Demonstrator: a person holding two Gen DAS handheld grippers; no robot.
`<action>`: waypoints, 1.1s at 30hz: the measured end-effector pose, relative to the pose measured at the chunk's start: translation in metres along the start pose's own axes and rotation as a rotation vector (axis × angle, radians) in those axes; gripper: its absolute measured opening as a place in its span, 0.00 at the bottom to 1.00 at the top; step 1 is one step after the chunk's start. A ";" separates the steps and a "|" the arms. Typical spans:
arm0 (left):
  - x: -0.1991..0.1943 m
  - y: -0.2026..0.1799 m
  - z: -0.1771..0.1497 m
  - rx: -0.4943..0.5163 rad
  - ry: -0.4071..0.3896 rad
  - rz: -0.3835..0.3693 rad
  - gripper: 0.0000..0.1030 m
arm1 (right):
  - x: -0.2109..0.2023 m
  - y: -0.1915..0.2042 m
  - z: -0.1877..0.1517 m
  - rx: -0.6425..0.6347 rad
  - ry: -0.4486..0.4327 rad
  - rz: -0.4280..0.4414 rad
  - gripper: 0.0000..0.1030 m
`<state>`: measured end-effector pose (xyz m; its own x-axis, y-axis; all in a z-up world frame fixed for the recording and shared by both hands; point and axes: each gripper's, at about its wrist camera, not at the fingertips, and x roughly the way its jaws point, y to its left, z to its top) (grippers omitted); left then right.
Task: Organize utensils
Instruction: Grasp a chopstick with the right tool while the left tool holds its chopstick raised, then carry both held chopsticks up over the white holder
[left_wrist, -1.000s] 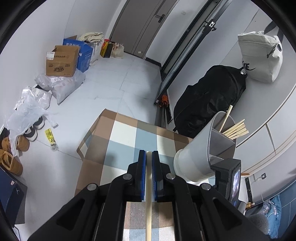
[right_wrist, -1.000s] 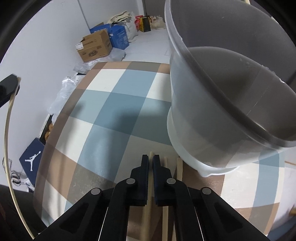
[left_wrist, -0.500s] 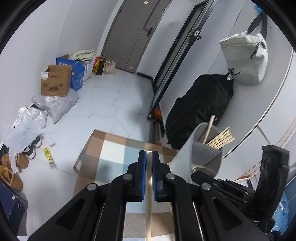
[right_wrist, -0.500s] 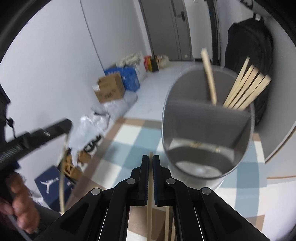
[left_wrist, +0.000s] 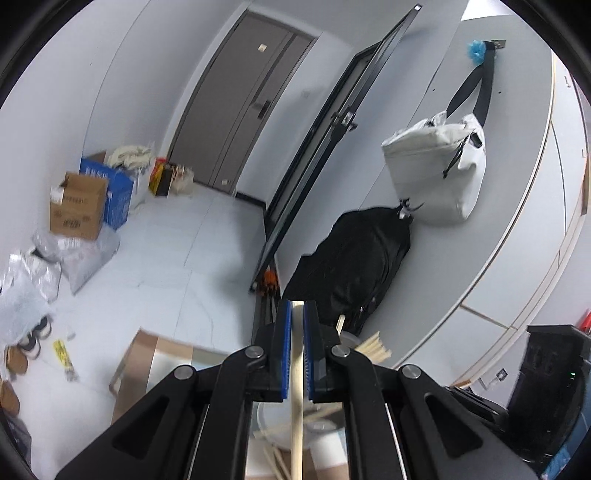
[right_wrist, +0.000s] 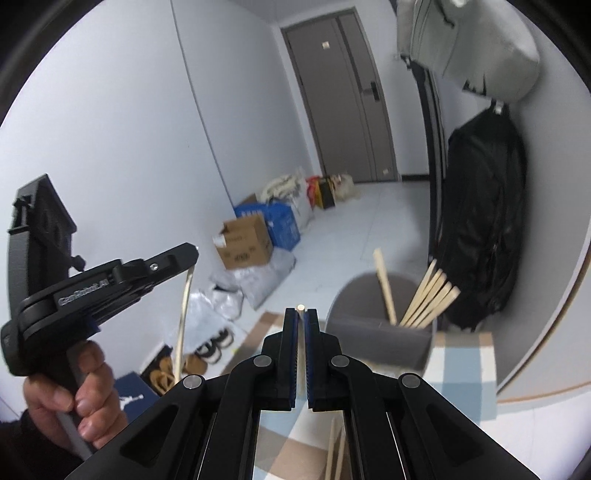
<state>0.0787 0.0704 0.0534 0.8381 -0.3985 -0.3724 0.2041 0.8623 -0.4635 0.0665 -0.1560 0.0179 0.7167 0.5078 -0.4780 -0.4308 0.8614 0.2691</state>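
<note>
My left gripper (left_wrist: 297, 314) is shut on a wooden chopstick (left_wrist: 296, 406) that runs down between its blue pads. My right gripper (right_wrist: 301, 321) is shut on another wooden chopstick (right_wrist: 301, 308), its tip showing above the pads. The grey divided utensil holder (right_wrist: 380, 332) stands on the checked table (right_wrist: 465, 358) ahead of the right gripper, with several chopsticks (right_wrist: 428, 295) in its far compartment. In the left wrist view the holder (left_wrist: 347, 338) is mostly hidden behind the fingers. The left gripper (right_wrist: 110, 280) shows at the left of the right wrist view, held high with its chopstick (right_wrist: 183, 325) hanging down.
Loose chopsticks (left_wrist: 275, 458) lie on the table below the left gripper and under the right one (right_wrist: 334, 454). A black bag (right_wrist: 484, 236) and a grey bag (left_wrist: 436, 173) hang at the wall behind the table. Boxes (left_wrist: 79, 210), bags and shoes lie on the floor to the left.
Both grippers have risen and tilted up from the table, each carrying a chopstick. The holder now sits lower and further off in both views.
</note>
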 end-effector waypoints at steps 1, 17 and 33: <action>0.002 -0.005 0.005 0.008 -0.013 -0.001 0.02 | -0.006 -0.002 0.005 -0.004 -0.015 0.002 0.03; 0.028 -0.058 0.041 0.139 -0.173 0.003 0.02 | -0.066 -0.039 0.073 0.009 -0.149 0.037 0.03; 0.087 -0.049 0.039 0.201 -0.231 0.021 0.02 | -0.045 -0.073 0.105 0.017 -0.111 -0.002 0.03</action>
<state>0.1612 0.0056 0.0750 0.9313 -0.3184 -0.1770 0.2622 0.9232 -0.2810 0.1236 -0.2404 0.1072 0.7747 0.5031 -0.3829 -0.4204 0.8623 0.2824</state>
